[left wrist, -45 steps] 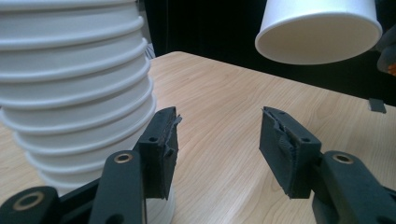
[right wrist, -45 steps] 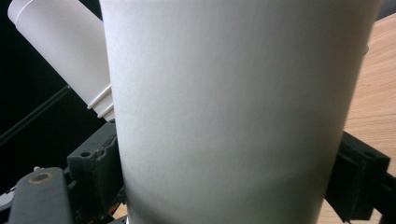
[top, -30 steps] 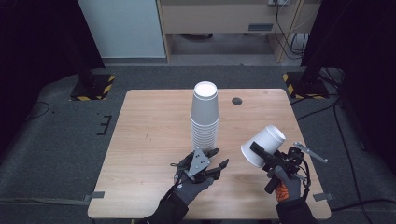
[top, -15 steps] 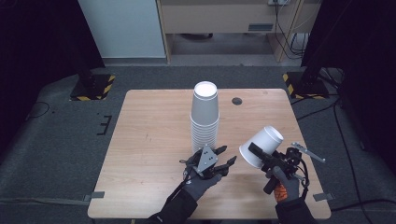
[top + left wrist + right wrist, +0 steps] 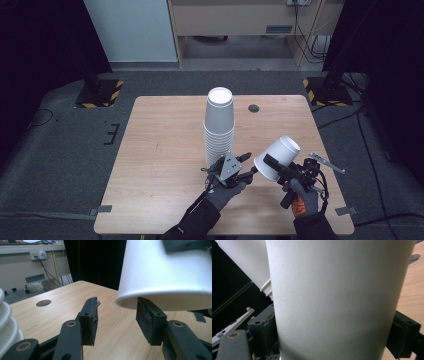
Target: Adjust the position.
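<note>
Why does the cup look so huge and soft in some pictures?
Right gripper view: the held cup sits close to the lens, so it looms, evenly lit. Left gripper view: cup rim sharp, background desk blurred. High view: table bright, surroundings dark.

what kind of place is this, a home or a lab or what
Most likely a lab or recording studio, not a home. A bare wooden table stands alone on grey carpet, ringed by black curtains and stand bases with hazard stripes. Loose cables run along a bench at the back.
</note>
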Action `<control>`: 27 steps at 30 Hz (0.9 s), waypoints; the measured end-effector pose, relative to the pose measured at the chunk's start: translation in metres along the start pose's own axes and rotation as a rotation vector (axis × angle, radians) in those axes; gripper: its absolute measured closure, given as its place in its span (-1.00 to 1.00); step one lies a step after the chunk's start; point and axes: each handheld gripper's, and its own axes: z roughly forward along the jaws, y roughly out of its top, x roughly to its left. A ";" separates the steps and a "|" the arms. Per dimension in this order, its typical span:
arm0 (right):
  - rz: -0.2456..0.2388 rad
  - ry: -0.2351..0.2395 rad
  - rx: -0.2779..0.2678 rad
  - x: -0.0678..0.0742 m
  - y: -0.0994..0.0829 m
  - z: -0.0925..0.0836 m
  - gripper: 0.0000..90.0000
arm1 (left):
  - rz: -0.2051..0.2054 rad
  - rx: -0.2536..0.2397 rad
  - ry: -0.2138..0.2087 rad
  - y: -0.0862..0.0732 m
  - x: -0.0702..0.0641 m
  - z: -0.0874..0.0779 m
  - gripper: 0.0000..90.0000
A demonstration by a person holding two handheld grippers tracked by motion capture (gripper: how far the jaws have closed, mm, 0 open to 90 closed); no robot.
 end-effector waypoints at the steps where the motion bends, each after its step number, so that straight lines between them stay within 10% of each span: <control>1: -0.001 0.001 0.001 0.000 0.000 0.000 -0.68 | 0.003 -0.002 0.002 0.001 0.000 0.001 0.15; 27: 0.047 0.030 0.025 -0.001 -0.003 0.004 -0.70 | 0.058 -0.035 0.023 0.006 -0.007 0.004 0.63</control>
